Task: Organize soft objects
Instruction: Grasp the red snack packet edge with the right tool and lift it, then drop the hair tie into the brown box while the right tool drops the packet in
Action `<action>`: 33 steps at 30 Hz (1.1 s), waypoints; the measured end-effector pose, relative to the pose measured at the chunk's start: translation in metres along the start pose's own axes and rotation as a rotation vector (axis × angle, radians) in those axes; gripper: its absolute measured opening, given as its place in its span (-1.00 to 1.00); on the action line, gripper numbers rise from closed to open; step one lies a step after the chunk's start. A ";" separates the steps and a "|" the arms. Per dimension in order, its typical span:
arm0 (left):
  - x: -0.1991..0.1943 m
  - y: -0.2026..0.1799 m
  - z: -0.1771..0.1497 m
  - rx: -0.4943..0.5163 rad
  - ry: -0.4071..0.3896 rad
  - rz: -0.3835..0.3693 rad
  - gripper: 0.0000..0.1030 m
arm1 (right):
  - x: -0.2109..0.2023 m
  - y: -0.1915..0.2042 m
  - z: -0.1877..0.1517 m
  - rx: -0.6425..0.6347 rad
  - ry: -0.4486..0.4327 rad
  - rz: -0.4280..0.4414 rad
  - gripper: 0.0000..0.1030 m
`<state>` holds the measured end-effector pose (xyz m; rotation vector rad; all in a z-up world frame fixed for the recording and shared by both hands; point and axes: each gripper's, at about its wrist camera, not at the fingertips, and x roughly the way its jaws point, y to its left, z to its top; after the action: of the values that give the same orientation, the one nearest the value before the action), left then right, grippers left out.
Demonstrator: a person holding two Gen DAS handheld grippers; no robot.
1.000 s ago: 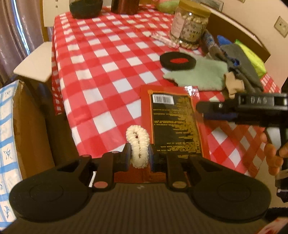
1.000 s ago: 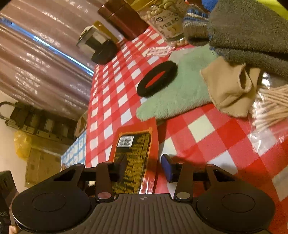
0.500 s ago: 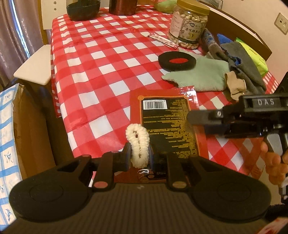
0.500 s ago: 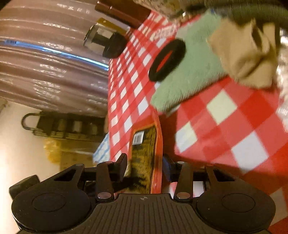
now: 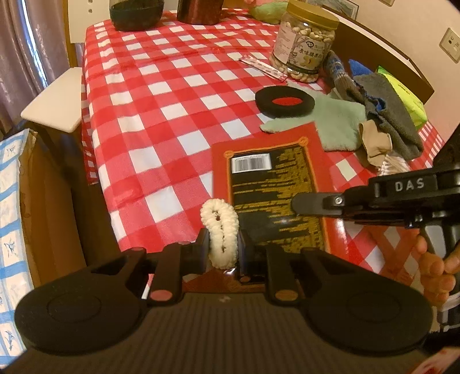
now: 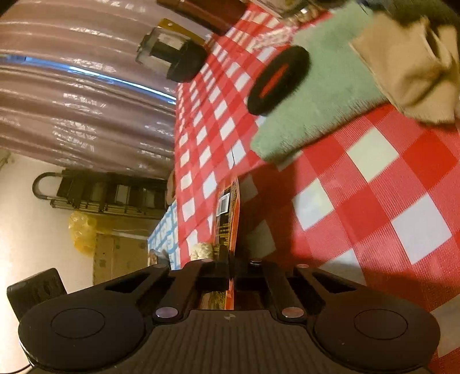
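My left gripper (image 5: 222,247) is shut on a fluffy white scrunchie (image 5: 220,230) and holds it over the table's near edge. My right gripper (image 6: 231,276) is shut on the edge of a flat red and black packet (image 6: 227,207); the packet (image 5: 276,190) lies on the checked cloth, with the right gripper (image 5: 296,202) reaching over it from the right. Behind lie a green fluffy cloth (image 5: 333,120), a black ring pad with a red centre (image 5: 284,100), a beige sock (image 5: 375,142) and a grey towel (image 5: 394,115).
A nut jar (image 5: 306,46), a dark pot (image 5: 133,13) and a brown canister (image 5: 199,10) stand at the back of the red checked table (image 5: 161,115). A cardboard box with a blue-white cloth (image 5: 11,201) sits on the left. A white stool (image 5: 54,103) adjoins the table.
My right gripper has shut on the packet's edge and rolled. The packet has slid further onto the table. My left gripper still holds the scrunchie and has drawn back slightly.
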<state>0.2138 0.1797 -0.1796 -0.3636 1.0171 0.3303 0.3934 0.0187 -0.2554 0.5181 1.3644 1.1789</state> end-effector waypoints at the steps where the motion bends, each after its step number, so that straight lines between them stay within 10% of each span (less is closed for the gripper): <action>1: -0.002 0.000 0.001 0.000 -0.006 0.001 -0.64 | -0.003 0.002 0.000 -0.010 -0.010 -0.004 -0.97; 16: -0.037 -0.026 0.041 0.089 -0.116 -0.035 -0.64 | -0.086 0.030 0.001 -0.077 -0.191 -0.086 -0.99; 33: -0.030 -0.150 0.118 0.244 -0.187 -0.102 -0.64 | -0.253 0.021 0.040 -0.058 -0.372 -0.188 -0.99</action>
<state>0.3533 0.0952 -0.0762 -0.1594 0.8403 0.1431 0.4742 -0.1779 -0.1104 0.5254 1.0318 0.9125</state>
